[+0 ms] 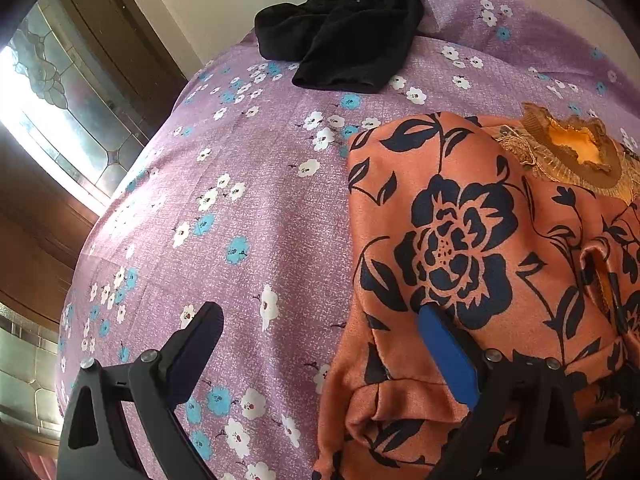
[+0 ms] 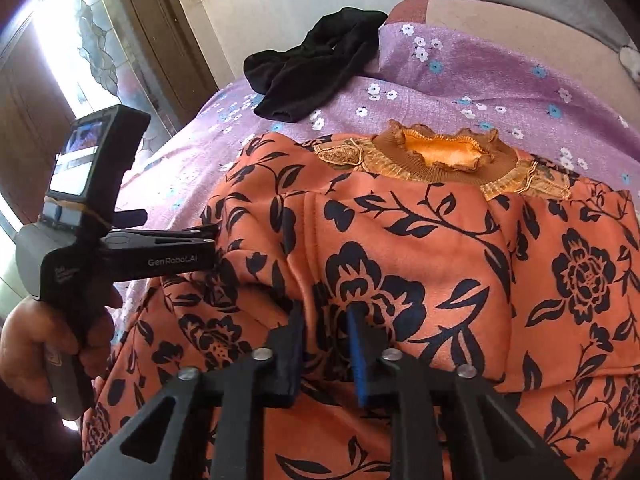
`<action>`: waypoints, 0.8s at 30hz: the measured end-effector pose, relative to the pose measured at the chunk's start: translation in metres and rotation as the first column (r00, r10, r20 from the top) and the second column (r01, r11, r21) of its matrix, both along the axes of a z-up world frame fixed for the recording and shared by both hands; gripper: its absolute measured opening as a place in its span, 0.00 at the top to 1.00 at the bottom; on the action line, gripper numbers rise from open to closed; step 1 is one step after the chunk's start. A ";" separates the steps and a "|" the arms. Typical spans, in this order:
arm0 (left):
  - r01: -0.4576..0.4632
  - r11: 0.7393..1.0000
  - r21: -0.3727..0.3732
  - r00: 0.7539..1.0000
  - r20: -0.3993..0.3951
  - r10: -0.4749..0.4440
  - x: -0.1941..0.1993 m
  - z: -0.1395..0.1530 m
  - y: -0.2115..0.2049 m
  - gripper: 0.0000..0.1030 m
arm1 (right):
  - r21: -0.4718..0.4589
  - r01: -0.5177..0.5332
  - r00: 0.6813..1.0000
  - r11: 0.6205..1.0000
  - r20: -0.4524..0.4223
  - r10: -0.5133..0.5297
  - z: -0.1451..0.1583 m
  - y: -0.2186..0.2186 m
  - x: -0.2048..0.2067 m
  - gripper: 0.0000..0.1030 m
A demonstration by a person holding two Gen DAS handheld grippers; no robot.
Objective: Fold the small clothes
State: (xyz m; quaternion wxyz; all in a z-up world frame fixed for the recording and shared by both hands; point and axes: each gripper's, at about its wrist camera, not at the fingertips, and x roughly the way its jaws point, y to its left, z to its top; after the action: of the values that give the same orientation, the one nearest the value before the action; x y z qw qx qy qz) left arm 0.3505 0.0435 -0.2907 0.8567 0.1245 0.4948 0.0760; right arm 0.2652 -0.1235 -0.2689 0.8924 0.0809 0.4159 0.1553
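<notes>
An orange top (image 2: 440, 248) with dark flowers lies on the bed, its brown ruffled collar (image 2: 444, 152) at the far end. My right gripper (image 2: 325, 312) sits low over the top's middle, jaws close together and pinching a raised fold of the cloth. In the left wrist view the top (image 1: 472, 240) fills the right side. My left gripper (image 1: 320, 316) is open wide at the top's left edge, with the blue pad (image 1: 444, 352) on the cloth and the other finger (image 1: 196, 344) over the sheet. A hand (image 2: 36, 344) holds that left gripper.
The bed is covered by a purple flowered sheet (image 1: 240, 220). A crumpled black garment (image 1: 344, 28) lies at the far end near the wall. A leaded-glass window (image 1: 48, 92) and a wooden frame stand left of the bed's edge.
</notes>
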 end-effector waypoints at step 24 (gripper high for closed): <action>0.050 0.995 0.086 0.992 0.115 -0.060 -0.006 0.016 -0.019 0.05 | 0.096 0.716 0.693 0.691 -0.211 -0.689 0.018 -0.270 -0.018 0.92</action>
State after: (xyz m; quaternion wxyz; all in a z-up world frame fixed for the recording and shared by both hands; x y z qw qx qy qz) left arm 0.3445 0.0243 -0.2752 0.8802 0.1687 0.4364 0.0801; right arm 0.2470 -0.3931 -0.2510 0.8373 0.3223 0.4073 -0.1709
